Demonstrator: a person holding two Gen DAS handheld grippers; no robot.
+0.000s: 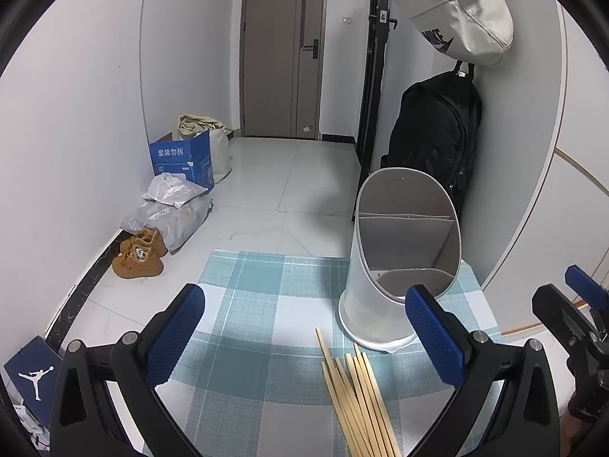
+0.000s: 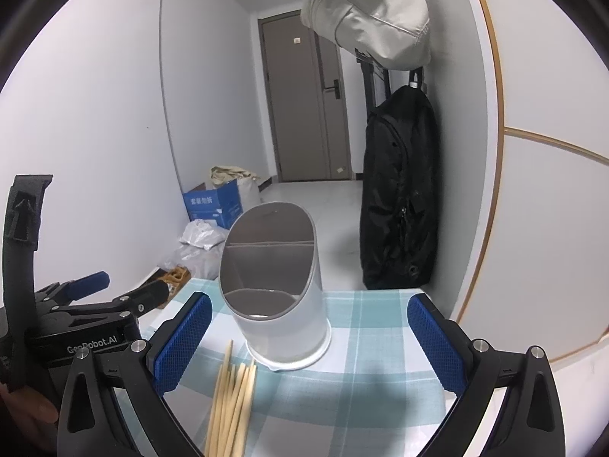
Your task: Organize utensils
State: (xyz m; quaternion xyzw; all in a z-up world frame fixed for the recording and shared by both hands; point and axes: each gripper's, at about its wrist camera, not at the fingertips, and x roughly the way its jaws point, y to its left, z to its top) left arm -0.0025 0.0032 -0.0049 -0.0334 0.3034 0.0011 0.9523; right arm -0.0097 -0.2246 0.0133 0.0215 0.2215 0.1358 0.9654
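Several wooden chopsticks [image 1: 357,400] lie in a loose bundle on a teal checked cloth [image 1: 266,304], their tips pointing toward a white utensil holder [image 1: 399,266] with a slanted oval mouth and grey inner dividers. The holder's compartments look empty. My left gripper [image 1: 304,337] hangs open above the cloth, the chopsticks nearer its right finger. In the right wrist view the chopsticks [image 2: 232,400] lie by the left finger, the holder [image 2: 278,285] stands just beyond them, and my right gripper [image 2: 310,342] is open and holds nothing.
The cloth [image 2: 361,342] covers a small table beside a white wall. A black backpack [image 1: 437,144] and a beige bag [image 1: 456,11] hang right of the holder. On the floor are brown shoes [image 1: 139,253], plastic parcels [image 1: 171,209] and a blue box [image 1: 182,160].
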